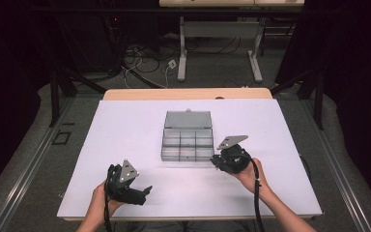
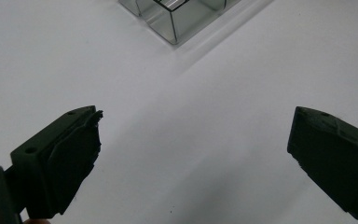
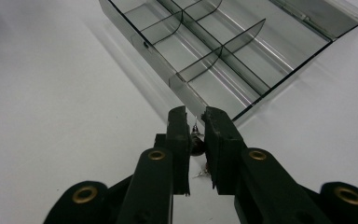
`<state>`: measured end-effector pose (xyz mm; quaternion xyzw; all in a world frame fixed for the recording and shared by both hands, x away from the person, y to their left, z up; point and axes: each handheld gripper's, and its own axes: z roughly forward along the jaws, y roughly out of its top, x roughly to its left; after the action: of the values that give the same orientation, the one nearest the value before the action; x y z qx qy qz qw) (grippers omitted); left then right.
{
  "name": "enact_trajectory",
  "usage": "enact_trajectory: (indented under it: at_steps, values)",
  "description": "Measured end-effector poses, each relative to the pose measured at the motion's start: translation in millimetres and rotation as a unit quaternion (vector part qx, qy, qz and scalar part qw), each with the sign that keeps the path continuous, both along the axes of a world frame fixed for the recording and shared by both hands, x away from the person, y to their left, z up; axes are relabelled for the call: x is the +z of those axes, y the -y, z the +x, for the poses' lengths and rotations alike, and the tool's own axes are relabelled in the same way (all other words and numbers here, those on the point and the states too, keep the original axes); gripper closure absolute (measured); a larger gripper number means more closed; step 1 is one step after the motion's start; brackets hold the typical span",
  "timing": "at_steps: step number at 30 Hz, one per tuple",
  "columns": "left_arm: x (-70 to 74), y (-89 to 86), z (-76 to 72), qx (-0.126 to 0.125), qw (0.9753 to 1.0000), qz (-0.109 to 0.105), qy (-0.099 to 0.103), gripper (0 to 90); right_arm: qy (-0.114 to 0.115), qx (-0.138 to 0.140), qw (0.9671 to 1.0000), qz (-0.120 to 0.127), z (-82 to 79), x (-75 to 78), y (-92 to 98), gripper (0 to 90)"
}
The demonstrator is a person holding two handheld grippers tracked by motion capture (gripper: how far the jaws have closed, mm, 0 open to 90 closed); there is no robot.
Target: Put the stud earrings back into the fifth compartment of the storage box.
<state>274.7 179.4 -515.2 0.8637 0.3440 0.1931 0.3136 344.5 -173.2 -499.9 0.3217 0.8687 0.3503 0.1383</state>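
- Right gripper [image 1: 216,159] stood at 4 o'clock of the compartment box [image 1: 187,140], jaws just beside its near right corner.
- In the right gripper view, right gripper [image 3: 196,122] clamped nearly closed on a small dark object [image 3: 196,142] with thin metal wire ends; kind of object not discernible.
- Small dark object held just short of the box's corner [image 3: 186,93], over the white table sheet [image 3: 51,116]; contact with the sheet unclear.
- Box of clear grey plastic, lid [image 1: 188,119] swung open toward 12 o'clock, dividers [image 3: 221,51] forming small cells.
- Left gripper [image 1: 147,189] rested low at 7 o'clock of the box, well apart from it, pointing toward 3 o'clock.
- In the left gripper view, left gripper [image 2: 193,135] spread wide, gripping nothing; bare white sheet between the jaws, a box corner [image 2: 172,28] at 12 o'clock.
- Hands [image 1: 99,198] entered from 6 o'clock.
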Motion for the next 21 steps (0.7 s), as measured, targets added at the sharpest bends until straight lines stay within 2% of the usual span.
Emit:
enact_trajectory:
  at_steps: [21]
  values:
    - [-0.1, -1.4, 0.1, 0.003, 1.0, 0.003, 0.001, 3.0, 0.02, -0.003, 0.9998, 0.008, 13.2, 13.0, -15.2, 80.8]
